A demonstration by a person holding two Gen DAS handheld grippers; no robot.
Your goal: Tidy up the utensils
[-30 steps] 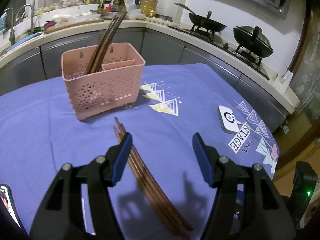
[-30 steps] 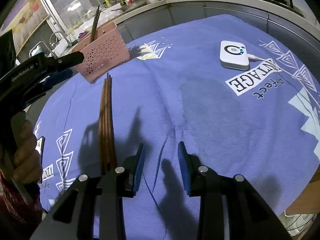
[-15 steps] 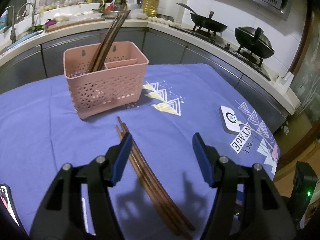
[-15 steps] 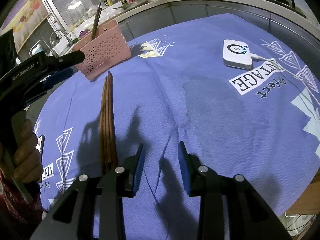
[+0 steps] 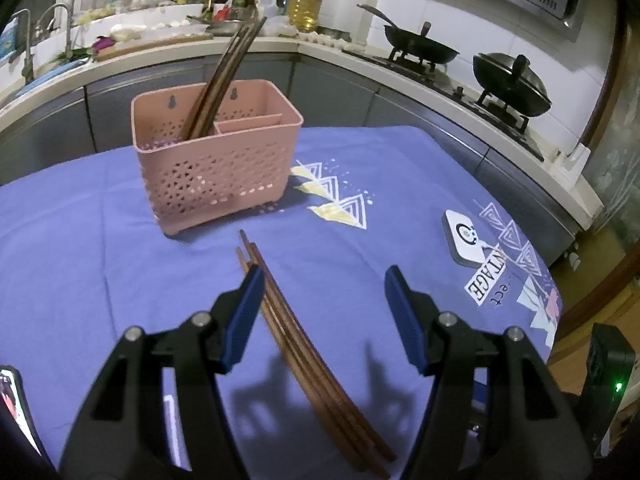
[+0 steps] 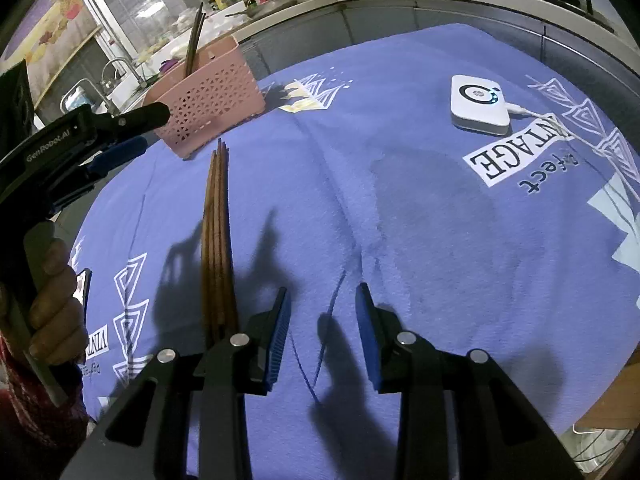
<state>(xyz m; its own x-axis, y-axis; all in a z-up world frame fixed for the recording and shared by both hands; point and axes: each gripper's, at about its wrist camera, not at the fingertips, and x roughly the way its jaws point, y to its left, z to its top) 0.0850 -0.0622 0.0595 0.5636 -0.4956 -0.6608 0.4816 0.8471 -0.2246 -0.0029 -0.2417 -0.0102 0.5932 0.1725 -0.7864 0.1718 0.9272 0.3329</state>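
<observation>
A bundle of brown wooden chopsticks lies flat on the blue cloth, pointing toward a pink perforated utensil basket that has several chopsticks standing in its left compartment. My left gripper hovers open above the bundle, nothing between its blue pads; its left pad overlaps the sticks in the picture. In the right wrist view the same chopsticks lie left of my right gripper, which is open with only cloth between its pads. The left gripper shows at the left there, held by a hand, near the basket.
A white device with a cable sits on the cloth to the right. A phone lies at the near left edge. Behind the table runs a kitchen counter with a sink, bottles and two black woks. The table's edge drops off at right.
The left wrist view has crept slightly: basket and chopsticks sit a little lower and further right in the picture. Both grippers' openings are unchanged and the chopsticks lie where they were.
</observation>
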